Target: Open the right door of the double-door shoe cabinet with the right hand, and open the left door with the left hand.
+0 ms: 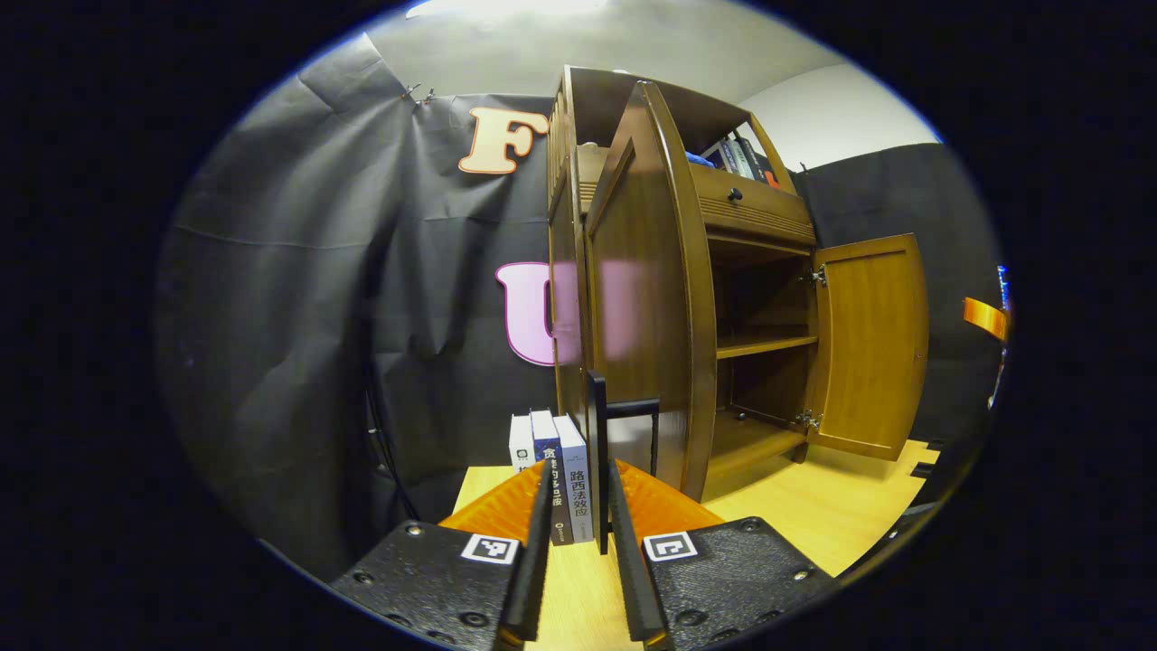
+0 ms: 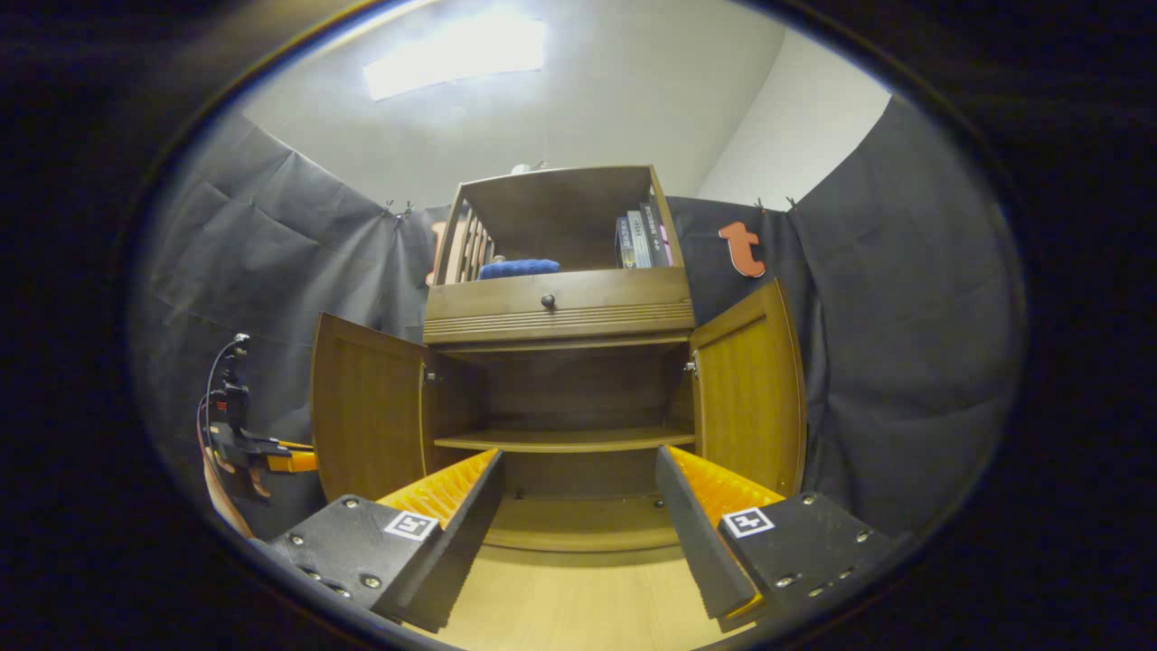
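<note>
The brown wooden shoe cabinet (image 2: 560, 307) stands on the table with both doors swung open. In the right gripper view the left door (image 2: 366, 416) and the right door (image 2: 750, 398) flank the bare shelves. My right gripper (image 2: 578, 457) is open in front of the cabinet and holds nothing. In the left gripper view the left door (image 1: 633, 298) is edge-on, and the right door (image 1: 872, 344) hangs open behind it. My left gripper (image 1: 580, 470) has a narrow gap, with the black door handle (image 1: 597, 425) between its fingers. The handle lies against the right finger and apart from the left one. The left gripper (image 2: 271, 461) also shows beside that door's outer edge.
Three books (image 1: 560, 470) stand on the light wooden table (image 1: 813, 506) to the left of the cabinet. A drawer with a black knob (image 2: 548, 300) sits above the doors. A blue cloth (image 2: 518, 268) and several books (image 2: 640, 237) fill the top shelf.
</note>
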A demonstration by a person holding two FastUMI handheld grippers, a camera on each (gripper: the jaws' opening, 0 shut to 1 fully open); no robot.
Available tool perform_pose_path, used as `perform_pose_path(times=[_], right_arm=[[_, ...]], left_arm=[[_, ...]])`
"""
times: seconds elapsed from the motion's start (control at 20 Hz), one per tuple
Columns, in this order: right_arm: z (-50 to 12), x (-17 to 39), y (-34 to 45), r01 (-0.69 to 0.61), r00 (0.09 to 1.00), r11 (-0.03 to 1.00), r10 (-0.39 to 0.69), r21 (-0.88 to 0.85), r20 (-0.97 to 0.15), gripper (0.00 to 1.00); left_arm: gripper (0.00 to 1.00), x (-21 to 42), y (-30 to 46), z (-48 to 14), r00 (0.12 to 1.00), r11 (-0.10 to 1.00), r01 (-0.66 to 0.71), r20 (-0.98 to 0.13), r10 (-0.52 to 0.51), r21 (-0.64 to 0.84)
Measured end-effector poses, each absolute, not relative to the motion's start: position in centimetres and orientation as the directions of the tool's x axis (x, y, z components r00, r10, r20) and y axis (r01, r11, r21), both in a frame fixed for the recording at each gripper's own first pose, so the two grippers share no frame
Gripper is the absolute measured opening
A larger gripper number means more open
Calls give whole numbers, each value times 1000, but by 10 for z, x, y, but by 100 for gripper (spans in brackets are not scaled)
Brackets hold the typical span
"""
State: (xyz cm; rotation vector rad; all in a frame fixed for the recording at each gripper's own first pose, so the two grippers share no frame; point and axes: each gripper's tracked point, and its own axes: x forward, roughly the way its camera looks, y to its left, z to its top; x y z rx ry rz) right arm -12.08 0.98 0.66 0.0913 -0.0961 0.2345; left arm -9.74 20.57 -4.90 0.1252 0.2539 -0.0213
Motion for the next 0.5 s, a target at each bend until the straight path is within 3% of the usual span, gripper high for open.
perform_pose_path(times=[0.2, 0.25, 0.45, 0.5], right_arm=[[0, -119, 11, -243, 968, 967, 236, 79, 90, 99], [-2, -119, 8, -230, 971, 970, 225, 72, 82, 99], [-2, -121, 13, -228, 972, 973, 226, 27, 73, 98], [-2, -122, 14, -232, 970, 972, 230, 21, 71, 98]], left_arm=[[51, -105, 207, -43, 971, 992, 6, -236, 25, 129], [48, -107, 209, -42, 971, 990, -8, -234, 42, 142], [57, -121, 216, -21, 977, 985, -66, -188, 97, 162], [54, -124, 215, -14, 979, 985, -80, -172, 107, 155]])
